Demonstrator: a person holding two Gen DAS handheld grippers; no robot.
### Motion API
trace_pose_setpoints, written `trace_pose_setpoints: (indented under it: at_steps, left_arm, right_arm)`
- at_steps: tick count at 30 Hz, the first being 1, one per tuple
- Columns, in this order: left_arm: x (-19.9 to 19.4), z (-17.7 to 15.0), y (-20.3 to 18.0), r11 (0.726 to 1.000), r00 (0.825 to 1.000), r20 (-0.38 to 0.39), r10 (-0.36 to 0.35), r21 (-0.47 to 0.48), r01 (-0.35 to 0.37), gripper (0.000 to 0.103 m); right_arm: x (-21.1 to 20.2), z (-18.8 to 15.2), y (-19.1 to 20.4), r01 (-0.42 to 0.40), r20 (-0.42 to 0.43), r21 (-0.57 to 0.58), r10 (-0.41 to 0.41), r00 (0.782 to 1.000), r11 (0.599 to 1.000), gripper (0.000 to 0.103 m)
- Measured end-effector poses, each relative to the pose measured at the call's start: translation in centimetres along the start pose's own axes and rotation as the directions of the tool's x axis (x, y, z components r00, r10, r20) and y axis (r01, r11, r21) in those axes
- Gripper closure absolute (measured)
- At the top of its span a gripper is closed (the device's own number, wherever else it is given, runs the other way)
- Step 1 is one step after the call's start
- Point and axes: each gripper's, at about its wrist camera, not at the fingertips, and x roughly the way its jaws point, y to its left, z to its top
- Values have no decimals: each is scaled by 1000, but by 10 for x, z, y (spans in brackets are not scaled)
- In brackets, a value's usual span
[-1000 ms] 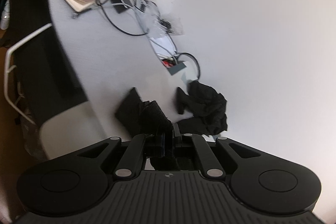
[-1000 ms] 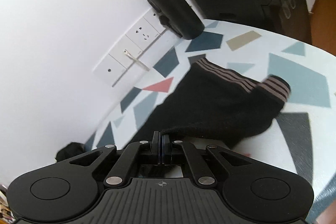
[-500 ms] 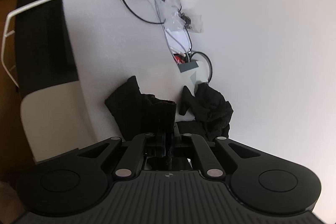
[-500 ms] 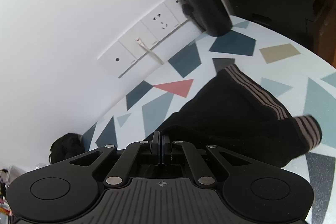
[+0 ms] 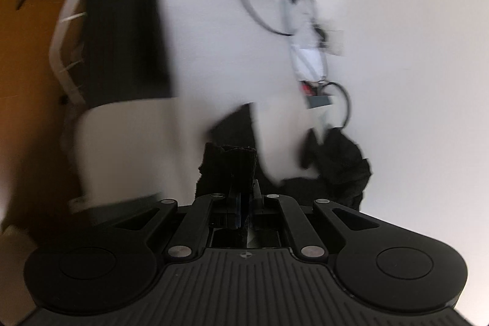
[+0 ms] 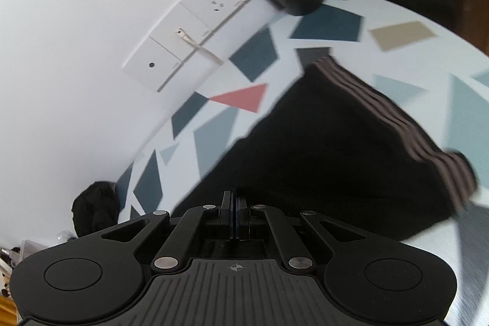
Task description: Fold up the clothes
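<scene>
Both grippers, left (image 5: 243, 197) and right (image 6: 234, 205), pinch edges of the black garment (image 6: 336, 155) spread across the patterned table (image 6: 397, 34) (views blurred). Seemingly mid-fold; next, the held edge should travel toward the striped cuff (image 6: 452, 176).

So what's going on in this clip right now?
A person is folding a black garment with striped cuffs on a table covered in coloured shapes, using two handheld grippers. The left gripper is shut on a bunched edge of the black cloth, raised off the surface. The right gripper is shut, with the cloth right at its fingers. A second crumpled dark item lies by the wall. The left view is motion-blurred.
</scene>
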Motion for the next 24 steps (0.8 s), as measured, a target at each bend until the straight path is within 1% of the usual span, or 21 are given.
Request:
trace_pose_setpoints:
  at_steps: [1, 3, 5, 8, 10, 14, 16, 18, 19, 20, 21, 22, 23, 24]
  left_arm:
    - [10, 5, -7, 1000, 1000, 2, -11, 5, 11, 98]
    - [34, 15, -16, 1000, 1000, 6, -3, -8, 3, 98]
    - [51, 24, -20, 999, 1000, 20, 13, -33, -12, 98]
    - [71, 26, -27, 998, 998, 56, 35, -56, -31, 98]
    - [81, 27, -29, 996, 996, 75, 56, -68, -50, 98]
    - [94, 30, -33, 995, 989, 112, 92, -56, -86, 98]
    - [97, 32, -34, 994, 987, 121, 103, -60, -96, 98]
    - [102, 34, -35, 993, 988, 114, 108, -49, -103, 98]
    - [106, 33, -36, 994, 989, 100, 107, -42, -103, 98]
    - [109, 34, -37, 994, 992, 78, 104, -33, -101, 98]
    - [111, 35, -39, 995, 993, 53, 103, -21, -102, 92]
    - [112, 36, -43, 994, 994, 17, 109, 6, -109, 77]
    - [113, 36, -48, 993, 993, -14, 113, 34, -112, 69]
    - [111, 36, -52, 993, 995, -26, 100, 69, -98, 55]
  right_arm:
    - [11, 5, 1, -12, -3, 17, 12, 1000, 1000, 102]
    - [35, 14, 4, -30, -14, 46, 31, 999, 998, 102]
    - [55, 20, 7, -25, -24, 56, 27, 999, 998, 102]
    - [82, 26, 7, -2, -34, 76, 4, 999, 997, 102]
    - [96, 28, 3, 17, -38, 91, -14, 999, 996, 102]
    - [114, 30, -5, 40, -27, 108, -37, 999, 993, 102]
    - [120, 29, -6, 39, -26, 111, -36, 999, 993, 102]
    - [125, 28, -8, 37, -24, 114, -35, 999, 993, 101]
    - [126, 27, -7, 40, -23, 109, -38, 999, 993, 97]
    - [127, 26, -4, 34, -26, 95, -31, 999, 995, 90]
    - [127, 25, -1, 25, -31, 79, -22, 999, 997, 74]
    - [126, 25, 4, 11, -36, 55, -9, 999, 998, 67]
    - [123, 23, 12, 1, -40, 18, -1, 999, 1000, 53]
    - [119, 22, 19, -6, -39, -18, 5, 999, 1000, 47]
